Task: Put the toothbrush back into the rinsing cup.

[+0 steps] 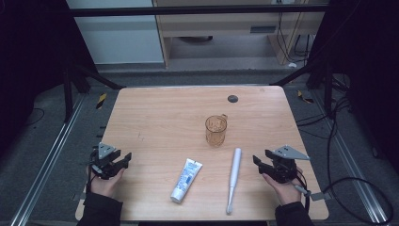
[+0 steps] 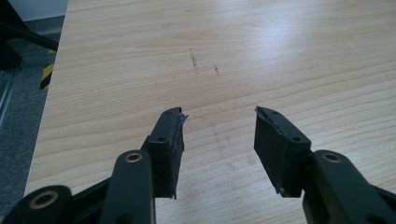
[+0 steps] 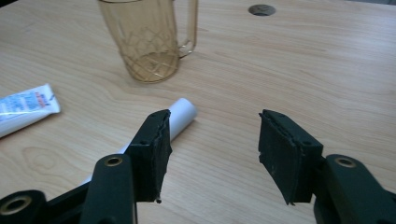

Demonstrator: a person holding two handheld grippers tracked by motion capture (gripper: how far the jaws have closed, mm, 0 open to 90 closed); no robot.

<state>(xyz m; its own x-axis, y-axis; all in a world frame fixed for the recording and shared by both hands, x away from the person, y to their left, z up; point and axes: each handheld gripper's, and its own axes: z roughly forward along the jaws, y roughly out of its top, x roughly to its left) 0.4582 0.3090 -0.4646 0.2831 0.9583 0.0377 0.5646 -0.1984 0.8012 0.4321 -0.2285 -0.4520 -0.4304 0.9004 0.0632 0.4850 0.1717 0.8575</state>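
Counter [image 1: 155,117] — light wood, carrying three items near its centre, with a small dark grommet [image 1: 232,98] toward twelve o'clock.

Amber glass mug [image 1: 216,130] — upright at centre, handle turned toward one o'clock, apparently empty. Its place between the other two suggests it is the receptacle.

White toothbrush [image 1: 233,179] — lying flat at five o'clock from the mug, head toward the near edge, handle end pointing at the mug. In the right gripper view its handle end [image 3: 183,112] lies just past the left finger, untouched.

Toothpaste tube [image 1: 186,180] — lying flat at seven o'clock from the mug, cap toward the near edge, well apart from the toothbrush.

Right gripper [image 1: 263,163] — low over the counter at three o'clock from the toothbrush, fingers wide, nothing between them.

Left gripper [image 1: 123,159] — at the counter's nine o'clock side, fingers wide and empty, bare wood ahead of them.

Judgement: the opening step — nothing is grasped. The right gripper is nearest the toothbrush; the next move probably calls for sliding toward nine o'clock, straddling the handle across its width, and closing before lifting toward the mug.
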